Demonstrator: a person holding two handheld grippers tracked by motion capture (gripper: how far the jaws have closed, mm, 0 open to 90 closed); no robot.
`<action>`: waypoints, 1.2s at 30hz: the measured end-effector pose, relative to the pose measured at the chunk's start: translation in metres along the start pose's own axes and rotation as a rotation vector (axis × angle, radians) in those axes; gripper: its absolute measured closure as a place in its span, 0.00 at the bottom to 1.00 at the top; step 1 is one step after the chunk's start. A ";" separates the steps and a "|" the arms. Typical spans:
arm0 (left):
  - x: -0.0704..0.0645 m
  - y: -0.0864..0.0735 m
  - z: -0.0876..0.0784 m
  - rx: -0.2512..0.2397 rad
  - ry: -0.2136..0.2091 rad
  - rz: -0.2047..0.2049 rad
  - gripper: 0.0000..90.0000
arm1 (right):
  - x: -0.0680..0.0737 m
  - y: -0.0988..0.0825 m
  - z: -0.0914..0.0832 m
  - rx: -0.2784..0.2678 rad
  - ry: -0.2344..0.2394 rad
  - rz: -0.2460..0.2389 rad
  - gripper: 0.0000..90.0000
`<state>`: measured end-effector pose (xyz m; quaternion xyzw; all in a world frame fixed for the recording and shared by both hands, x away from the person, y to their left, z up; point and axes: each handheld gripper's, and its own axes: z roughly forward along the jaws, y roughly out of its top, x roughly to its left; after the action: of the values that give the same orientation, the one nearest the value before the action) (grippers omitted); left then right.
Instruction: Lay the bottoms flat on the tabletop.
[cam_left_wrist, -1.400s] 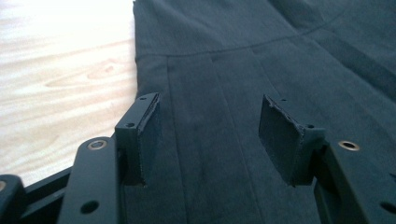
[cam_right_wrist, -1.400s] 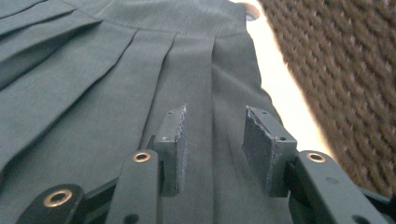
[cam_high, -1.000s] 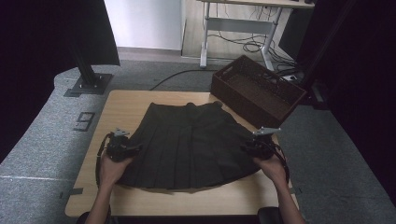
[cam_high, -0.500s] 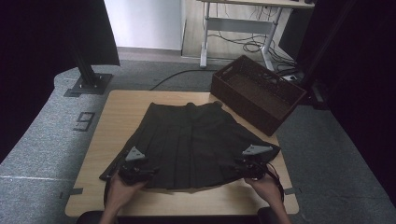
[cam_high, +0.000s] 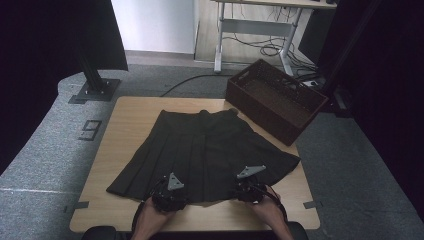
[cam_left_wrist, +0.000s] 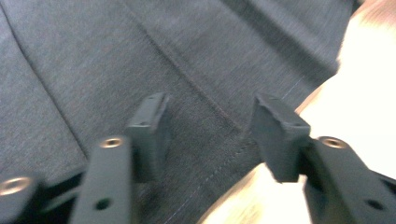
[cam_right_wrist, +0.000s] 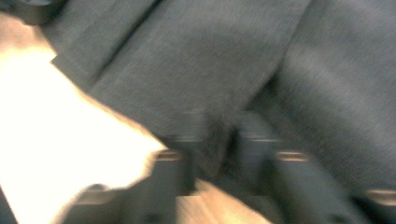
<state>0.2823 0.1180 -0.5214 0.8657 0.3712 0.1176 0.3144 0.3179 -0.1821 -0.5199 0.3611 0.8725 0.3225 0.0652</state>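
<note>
A dark pleated skirt (cam_high: 210, 150) lies spread flat on the light wooden table (cam_high: 125, 130).

Skirt (cam_high: 210, 150) flat on the table (cam_high: 125, 125), basket (cam_high: 277, 102) at its far right corner, partly overhanging

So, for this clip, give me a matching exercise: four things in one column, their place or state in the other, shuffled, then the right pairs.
Things:
1. skirt
2. basket
3. left tool
4. right tool

Places or states:
A. pinched on a fold at the hem
B. spread flat on the table
C. jaws apart over the hem, closing
D. at the table's far right corner, beyond the skirt

Pairs: 1-B, 2-D, 3-C, 4-A
</note>
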 end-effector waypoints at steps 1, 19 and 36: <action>0.000 0.000 0.000 0.010 -0.010 0.001 0.74 | 0.000 0.000 0.000 0.008 0.016 0.007 0.96; 0.097 0.068 -0.042 -0.136 0.154 -0.074 1.00 | -0.041 0.084 -0.044 -0.169 -0.058 -0.007 0.97; 0.127 0.048 0.034 0.007 0.217 -0.162 0.71 | -0.082 0.068 0.047 -0.040 -0.027 0.114 0.82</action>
<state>0.4130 0.1677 -0.5213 0.8162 0.4722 0.1836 0.2778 0.4343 -0.1769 -0.5254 0.4132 0.8430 0.3381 0.0655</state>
